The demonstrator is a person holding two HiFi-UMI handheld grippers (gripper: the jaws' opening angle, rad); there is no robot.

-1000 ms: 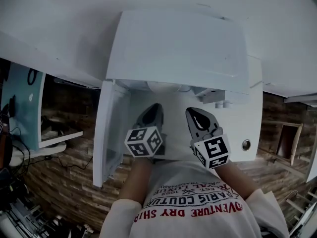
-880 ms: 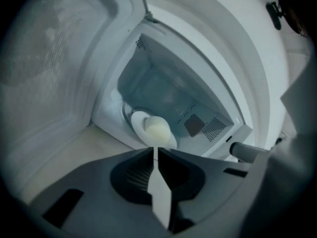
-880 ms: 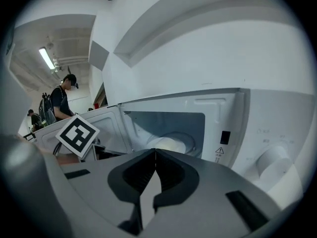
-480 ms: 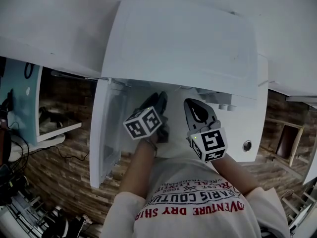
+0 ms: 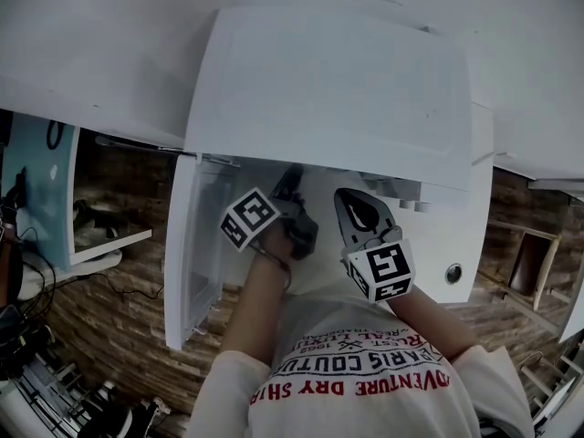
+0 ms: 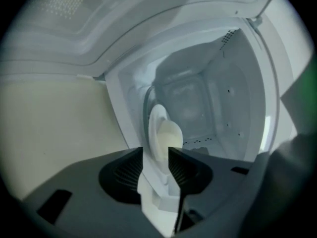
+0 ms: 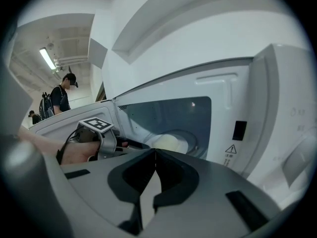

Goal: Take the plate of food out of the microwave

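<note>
- Left gripper (image 5: 294, 194) has pushed up from the doorway into the microwave (image 5: 328, 89) over the last second, and its marker cube has swung round toward the left of the head view.
- Right gripper (image 5: 349, 206) has hardly shifted. It hangs just right of centre, in front of the opening.
- Door (image 5: 187, 245) stands swung out at the left of the frame, above the dark plank floor (image 5: 119, 327).
- Now look along the left gripper's own jaws: they are opening, and the white rim of the plate (image 6: 156, 117) sits in the gap between the two dark pads (image 6: 130, 168).
- I can't tell whether either pad touches that rim.
- On the plate lies a pale, creamy mound of food (image 6: 171, 133), just beyond the jaw tips.
- So the plate is inside the white cavity, low in the middle of the left gripper view.
- Over on the right gripper view, the jaws are drawn together, tips meeting, nothing between them.
- Past them the plate shows at centre, inside the opening.
- A person (image 7: 62, 99) stands far off at upper left.
</note>
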